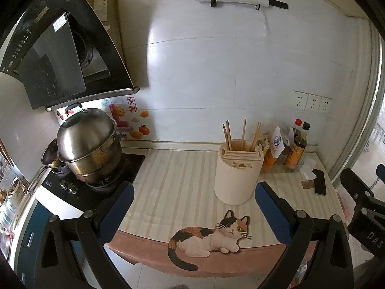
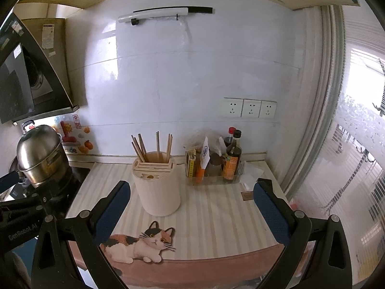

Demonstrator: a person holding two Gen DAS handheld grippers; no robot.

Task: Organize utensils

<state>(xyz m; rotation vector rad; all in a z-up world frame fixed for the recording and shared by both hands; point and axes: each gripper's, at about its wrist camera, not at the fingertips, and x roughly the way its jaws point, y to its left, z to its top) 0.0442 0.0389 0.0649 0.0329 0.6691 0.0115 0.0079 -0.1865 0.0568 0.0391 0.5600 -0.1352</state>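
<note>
Both tools hang wide open and empty over the near edge of the counter (image 2: 216, 216): left tool (image 1: 193, 207), right tool (image 2: 191, 204), nothing between the pads. Just beyond them stands the cream utensil holder (image 2: 157, 190), upright, chopsticks (image 2: 157, 145) bristling from its far compartment. Those sticks look light, stiff and smooth, likely slippery. Best pinched near the exposed tops, I'd say, one or two together, lifted straight up.

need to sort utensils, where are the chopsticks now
In both views the chopsticks stand upright in the cream holder mid-counter, left of the condiment tray, right of the steel pot.
</note>
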